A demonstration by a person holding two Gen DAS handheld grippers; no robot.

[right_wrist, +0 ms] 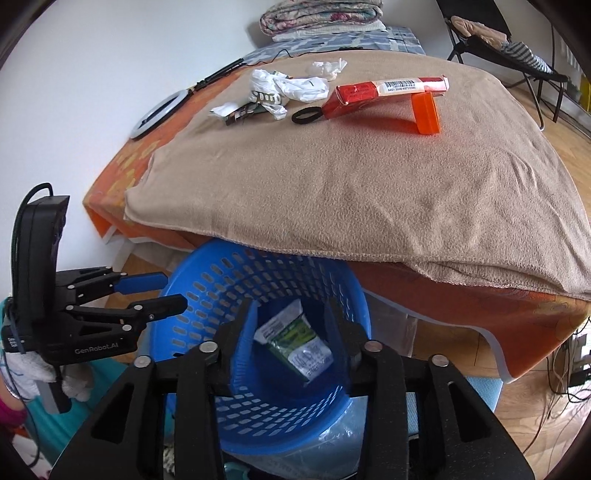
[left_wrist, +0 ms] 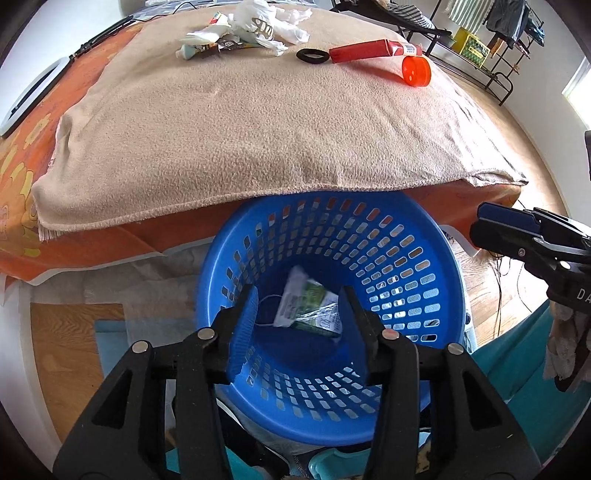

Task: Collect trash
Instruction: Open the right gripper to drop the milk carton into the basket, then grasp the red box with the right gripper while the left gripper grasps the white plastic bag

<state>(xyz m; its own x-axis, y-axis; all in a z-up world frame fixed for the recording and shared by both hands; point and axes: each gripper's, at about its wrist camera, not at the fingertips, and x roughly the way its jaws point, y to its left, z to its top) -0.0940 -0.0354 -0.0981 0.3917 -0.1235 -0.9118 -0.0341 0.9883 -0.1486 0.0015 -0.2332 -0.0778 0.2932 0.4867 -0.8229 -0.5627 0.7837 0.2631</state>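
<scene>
A blue perforated basket [left_wrist: 424, 236] [right_wrist: 207, 280] stands on the floor against the table's front edge. A green-and-white wrapper [left_wrist: 306, 306] [right_wrist: 295, 339] lies at its bottom. My left gripper [left_wrist: 299, 325] is open and empty above the basket; it also shows at the left of the right wrist view [right_wrist: 166, 293]. My right gripper [right_wrist: 291, 332] is open and empty over the basket; it shows at the right edge of the left wrist view [left_wrist: 484, 225]. On the beige blanket [left_wrist: 258, 129] [right_wrist: 369, 184] lie crumpled white bags [left_wrist: 266, 26] [right_wrist: 291, 88], a small dark wrapper [left_wrist: 225, 46] [right_wrist: 243, 112], a black ring [left_wrist: 312, 55] [right_wrist: 306, 115], a red box [left_wrist: 373, 51] [right_wrist: 388, 90] and an orange container [left_wrist: 416, 71] [right_wrist: 426, 112].
The table carries an orange floral cloth [left_wrist: 22, 173] [right_wrist: 122, 162] under the blanket. A white ring light [left_wrist: 33, 96] [right_wrist: 162, 110] lies at its left. A folding chair [right_wrist: 498, 37] and a rack [left_wrist: 491, 48] stand at the far right. Cables [right_wrist: 561, 373] lie on the wooden floor.
</scene>
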